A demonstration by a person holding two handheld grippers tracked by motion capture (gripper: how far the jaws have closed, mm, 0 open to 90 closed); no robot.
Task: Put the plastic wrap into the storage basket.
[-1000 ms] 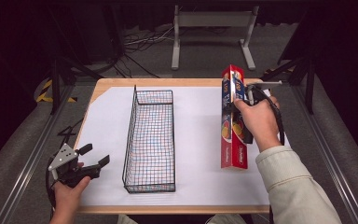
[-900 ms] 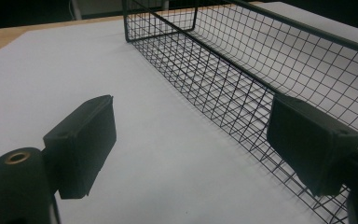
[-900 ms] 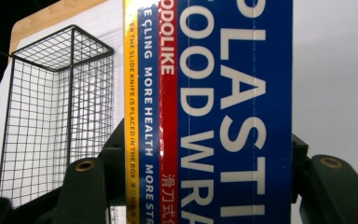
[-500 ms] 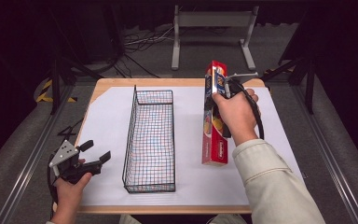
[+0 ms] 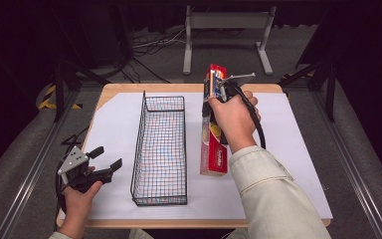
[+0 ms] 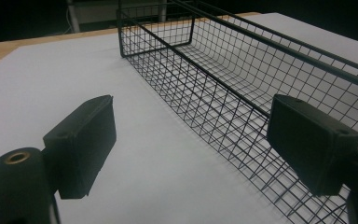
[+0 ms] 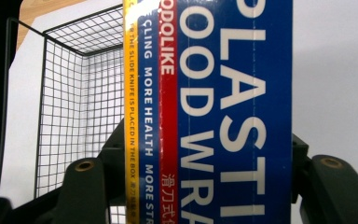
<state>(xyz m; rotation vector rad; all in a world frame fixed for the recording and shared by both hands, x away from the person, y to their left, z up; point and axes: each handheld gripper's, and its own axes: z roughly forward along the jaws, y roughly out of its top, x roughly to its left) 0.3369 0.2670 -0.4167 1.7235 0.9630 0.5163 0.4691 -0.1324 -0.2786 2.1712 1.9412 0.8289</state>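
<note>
Plastic wrap box (image 5: 214, 134) lengthwise beside wire basket (image 5: 160, 149)

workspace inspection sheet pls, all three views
surface: wooden table under a white sheet
job's things: long plastic wrap box, lifted and tilted, right of the wire basket; basket holds nothing
clutter: nothing seen
grippers: right gripper shut on the box, fingers at its sides; left gripper open near the table's front left corner, facing the basket
cables: black cable runs from the right gripper over the hand; more on the floor behind the table
surroundings: dark room, grey metal stand beyond the table
</note>
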